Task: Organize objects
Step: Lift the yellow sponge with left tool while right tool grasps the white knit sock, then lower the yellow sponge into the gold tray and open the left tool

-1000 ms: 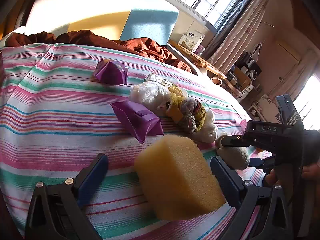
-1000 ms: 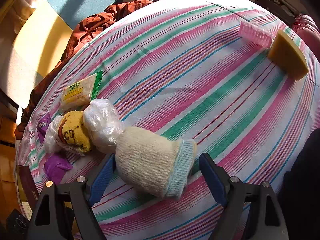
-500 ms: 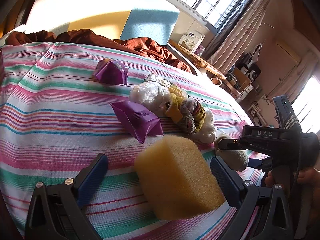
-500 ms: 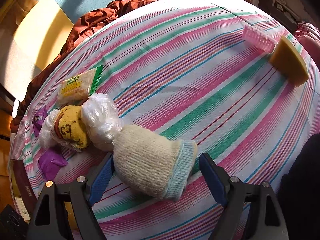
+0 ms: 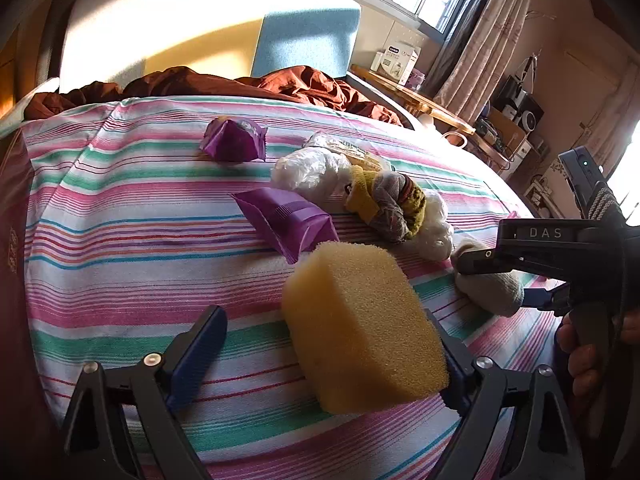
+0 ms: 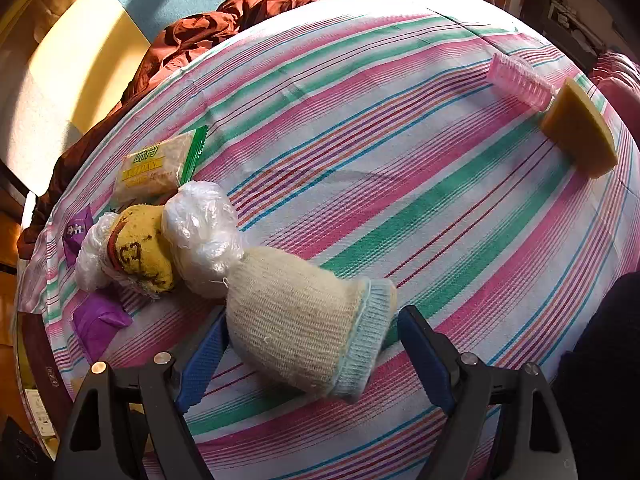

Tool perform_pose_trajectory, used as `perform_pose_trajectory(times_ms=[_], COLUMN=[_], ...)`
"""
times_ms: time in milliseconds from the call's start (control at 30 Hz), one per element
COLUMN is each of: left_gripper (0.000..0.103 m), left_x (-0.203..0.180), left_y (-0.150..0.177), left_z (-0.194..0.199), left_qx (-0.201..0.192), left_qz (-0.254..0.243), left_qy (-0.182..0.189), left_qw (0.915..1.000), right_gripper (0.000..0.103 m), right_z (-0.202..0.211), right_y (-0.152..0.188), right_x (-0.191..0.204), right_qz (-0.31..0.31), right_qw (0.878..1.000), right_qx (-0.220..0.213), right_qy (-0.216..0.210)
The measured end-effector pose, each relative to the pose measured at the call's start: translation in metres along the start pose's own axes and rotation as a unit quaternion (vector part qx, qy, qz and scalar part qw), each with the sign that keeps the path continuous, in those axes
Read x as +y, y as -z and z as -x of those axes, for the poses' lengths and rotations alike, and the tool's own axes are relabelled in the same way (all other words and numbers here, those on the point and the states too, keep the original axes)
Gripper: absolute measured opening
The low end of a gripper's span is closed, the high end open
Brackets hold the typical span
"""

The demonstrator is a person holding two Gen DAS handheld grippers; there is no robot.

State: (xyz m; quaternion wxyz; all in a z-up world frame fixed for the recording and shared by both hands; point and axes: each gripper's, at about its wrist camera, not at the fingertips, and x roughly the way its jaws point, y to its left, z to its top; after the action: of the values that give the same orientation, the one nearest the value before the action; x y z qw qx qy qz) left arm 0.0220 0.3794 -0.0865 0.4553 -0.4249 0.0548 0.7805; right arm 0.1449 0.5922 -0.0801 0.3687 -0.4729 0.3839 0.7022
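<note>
A yellow sponge block [image 5: 360, 328] lies on the striped bedspread [image 5: 120, 240] between the fingers of my left gripper [image 5: 324, 320]. The jaws are closing: the right pad touches the sponge, while a gap remains at the left pad. A cream knit sock with a pale blue cuff [image 6: 304, 320] spans the fingertips of my right gripper [image 6: 312, 316], which is shut on it low over the bedspread. The left wrist view shows the same sock [image 5: 492, 292] in the right gripper [image 5: 500, 282], with a person's hand [image 5: 580, 356] on its handle.
Beside the sock lie clear plastic bags [image 6: 200, 232] around a rolled yellow sock [image 6: 140, 248], a noodle packet [image 6: 156, 164] and two purple packets [image 5: 288, 220] [image 5: 236, 142]. A pink comb [image 6: 520, 80] and a second sponge [image 6: 580, 132] lie far right. Brown bedding [image 5: 280, 84] is bunched at the back.
The left gripper's jaws have narrowed, its left finger coming in toward the sponge. The right gripper and the sock have stayed put.
</note>
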Motion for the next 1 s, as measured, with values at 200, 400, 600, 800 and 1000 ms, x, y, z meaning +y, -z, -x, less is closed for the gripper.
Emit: perform_pose_trajectory(times_ms=[200,400,600,800,1000], left_gripper=[0.049,0.034,0.034,0.035,0.035], left_x=[0.003,-0.013,-0.005,-0.001,0.015], left_y=[0.006,0.023,0.035,0.041,0.045], left_z=[0.008,0.022,0.047,0.088,0.12], left_qx=[-0.003,-0.004,0.002,-0.025,-0.045], left_qz=[-0.015,-0.064,-0.058,-0.074,-0.067], left_qy=[-0.014,-0.012,-0.003,-0.012,-0.035], left_qw=[0.9998,0.9979,0.9983,0.9969,0.9962], right_gripper=[0.079,0.071,0.07,0.07,0.07], right_z=[0.002,0.005,0.006,0.004,0.005], right_y=[0.001,0.004,0.006,0.02,0.033], right_x=[0.001,0.005,0.017,0.041,0.06], right_qz=[0.004,0.021,0.044,0.093,0.138], right_qw=[1.0,1.0,0.998,0.993,0.987], right_qx=[-0.002,-0.006,0.003,0.015,0.025], right_qy=[-0.005,-0.006,-0.038,-0.067,-0.084])
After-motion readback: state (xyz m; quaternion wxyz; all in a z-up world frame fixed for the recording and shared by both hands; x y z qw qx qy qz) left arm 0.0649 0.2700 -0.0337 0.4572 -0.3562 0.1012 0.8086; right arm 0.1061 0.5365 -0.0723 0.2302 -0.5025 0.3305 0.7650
